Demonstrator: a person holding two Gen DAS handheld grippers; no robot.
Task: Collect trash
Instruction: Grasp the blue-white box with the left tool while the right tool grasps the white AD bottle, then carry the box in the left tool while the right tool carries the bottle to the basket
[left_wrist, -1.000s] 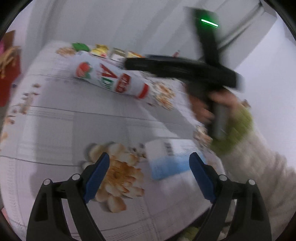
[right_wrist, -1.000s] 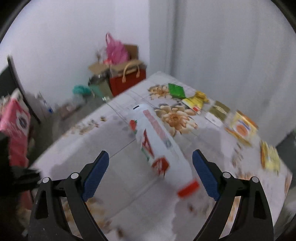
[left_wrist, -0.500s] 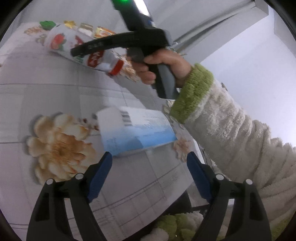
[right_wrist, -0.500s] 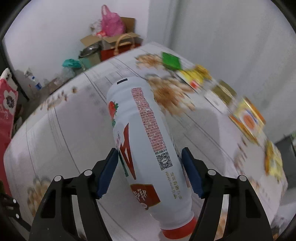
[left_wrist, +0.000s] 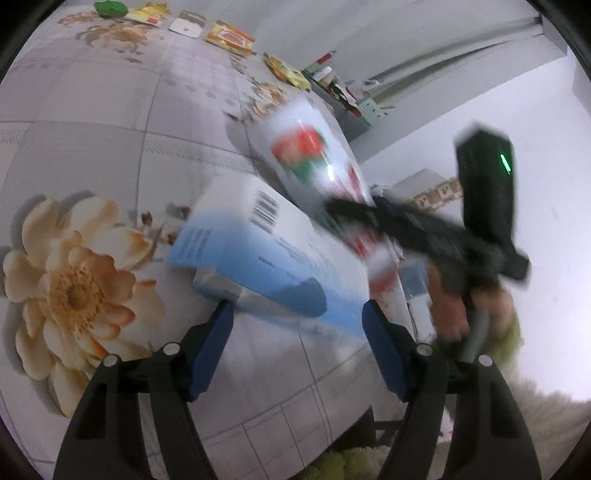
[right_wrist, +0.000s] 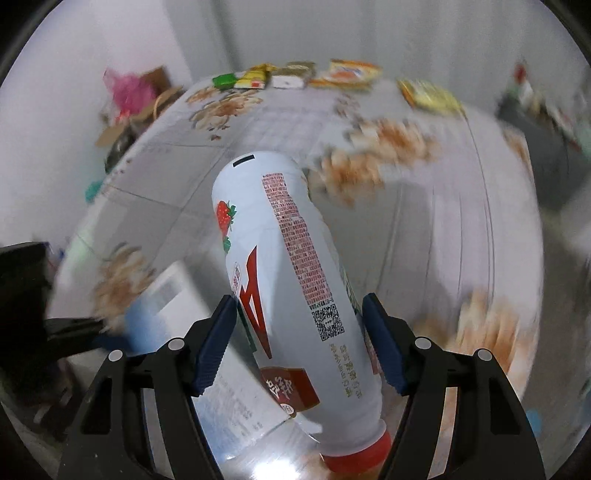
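Observation:
My right gripper (right_wrist: 297, 328) is shut on a white strawberry drink bottle (right_wrist: 291, 280) with a red cap and holds it above the table. The bottle also shows blurred in the left wrist view (left_wrist: 314, 166), with the right gripper (left_wrist: 373, 218) on it. My left gripper (left_wrist: 297, 332) has its jaws around a blue and white carton (left_wrist: 266, 251) that lies on the flowered tablecloth (left_wrist: 110, 147); I cannot tell if the pads press it. The carton also shows in the right wrist view (right_wrist: 173, 317), just left of the bottle.
Several snack wrappers lie along the table's far edge: a green one (right_wrist: 223, 79), yellow ones (right_wrist: 253, 79), an orange one (right_wrist: 351, 72). Boxes and a pink bag (right_wrist: 127, 88) sit on the floor beyond the table's left side. The table edge (left_wrist: 332, 435) is close below my left gripper.
My right gripper closed on the bottle, lifted it and carried it toward the carton. My left gripper moved in until its jaws straddle the carton.

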